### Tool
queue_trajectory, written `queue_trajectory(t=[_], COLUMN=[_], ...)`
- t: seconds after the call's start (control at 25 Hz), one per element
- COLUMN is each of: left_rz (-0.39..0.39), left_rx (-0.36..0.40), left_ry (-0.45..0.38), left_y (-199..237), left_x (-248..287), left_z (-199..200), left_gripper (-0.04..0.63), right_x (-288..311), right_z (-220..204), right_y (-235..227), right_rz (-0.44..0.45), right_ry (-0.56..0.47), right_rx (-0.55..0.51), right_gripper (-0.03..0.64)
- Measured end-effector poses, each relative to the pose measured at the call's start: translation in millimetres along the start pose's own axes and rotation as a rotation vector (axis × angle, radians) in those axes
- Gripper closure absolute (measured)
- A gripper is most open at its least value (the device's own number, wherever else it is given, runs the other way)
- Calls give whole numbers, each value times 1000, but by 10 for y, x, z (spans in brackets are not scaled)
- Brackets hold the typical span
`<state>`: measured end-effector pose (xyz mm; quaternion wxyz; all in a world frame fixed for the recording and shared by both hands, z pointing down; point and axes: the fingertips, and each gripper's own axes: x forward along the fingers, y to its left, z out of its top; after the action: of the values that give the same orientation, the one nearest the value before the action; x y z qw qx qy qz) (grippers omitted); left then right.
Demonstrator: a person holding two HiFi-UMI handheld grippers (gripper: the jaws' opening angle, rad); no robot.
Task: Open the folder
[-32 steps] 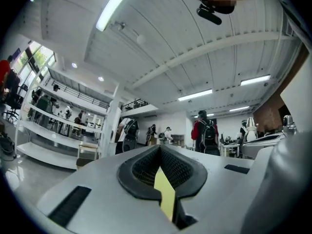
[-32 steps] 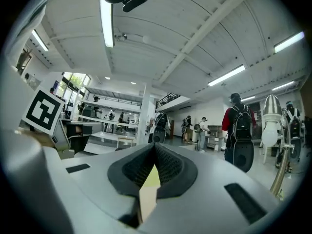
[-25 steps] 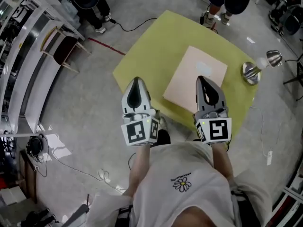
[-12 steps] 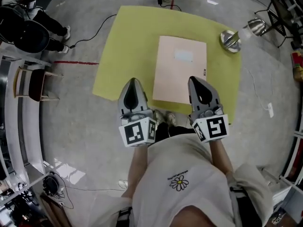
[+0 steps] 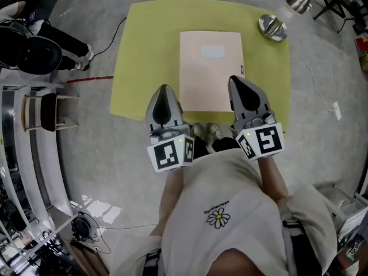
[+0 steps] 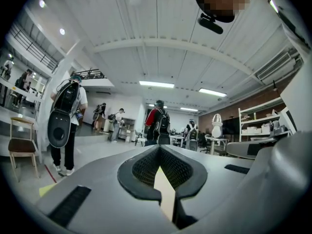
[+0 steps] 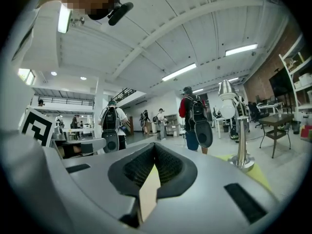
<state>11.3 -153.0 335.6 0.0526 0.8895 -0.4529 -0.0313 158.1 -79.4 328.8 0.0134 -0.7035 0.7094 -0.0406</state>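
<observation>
Person has turned to face the mat (image 5: 144, 56) head-on. Folder (image 5: 210, 68), skewed a second ago, now lies square ahead. Left gripper (image 5: 165, 89) and right gripper (image 5: 239, 82) now flank its near end. Lamp (image 5: 273, 26) shifted to view's top right

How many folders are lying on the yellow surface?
1. The pale pink folder lies closed and flat in the middle of the yellow surface; a second one under it cannot be excluded.
</observation>
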Motion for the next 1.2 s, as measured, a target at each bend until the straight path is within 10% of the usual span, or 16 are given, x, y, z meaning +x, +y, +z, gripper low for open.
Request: queue_trajectory(t=[0.68,1.0,1.2], left_rz=[-388,-420,-394], left_rx=[-213,-197,-373], left_ry=[174,345,461], left_y=[-438,-400,-360], left_x=[82,-140,-341], left_z=[-484,-1055,-1373], left_gripper=[583,583,583], right_x=[-938,-1112,-1139], right_z=[-240,-554,-754], right_y=[-317,-175,-121], right_rz=[-460,-519,-539], right_ry=[-119,-73,-51], right_rx=[402,452,498], right_gripper=[604,604,604])
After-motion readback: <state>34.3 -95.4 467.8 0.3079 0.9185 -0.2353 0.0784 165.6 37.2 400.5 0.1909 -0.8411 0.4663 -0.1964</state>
